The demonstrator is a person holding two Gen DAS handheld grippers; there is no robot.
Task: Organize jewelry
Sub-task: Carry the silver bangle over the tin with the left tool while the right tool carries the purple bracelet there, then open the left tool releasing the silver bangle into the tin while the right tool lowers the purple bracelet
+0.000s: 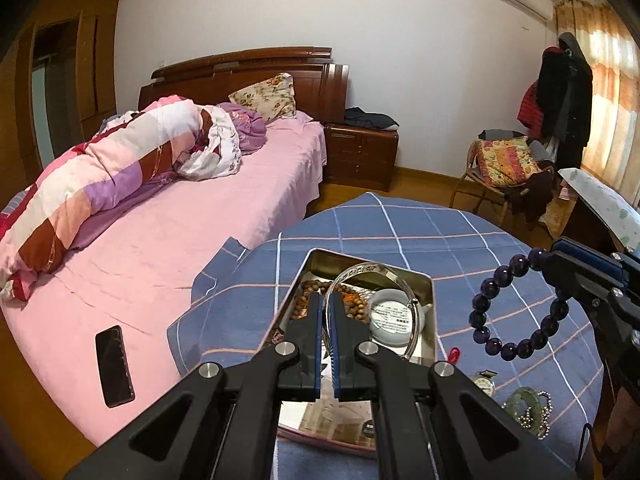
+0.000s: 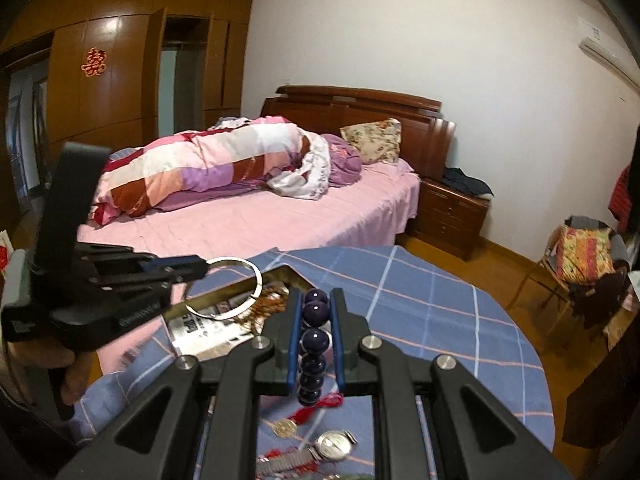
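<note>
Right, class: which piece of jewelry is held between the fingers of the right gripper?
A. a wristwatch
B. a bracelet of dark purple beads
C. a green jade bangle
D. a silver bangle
B: the right gripper is closed on the purple bead bracelet, while the silver bangle sits in the left gripper and the wristwatch lies on the cloth.

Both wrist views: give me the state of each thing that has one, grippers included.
Left gripper: shut on the silver bangle.
Thin silver bangle: held above the tin.
Right gripper: shut on the bead bracelet.
Dark purple bead bracelet: lifted, hanging.
Rectangular metal tin: open, jewelry inside.
Silver wristwatch: lying on the blue checked cloth.
</note>
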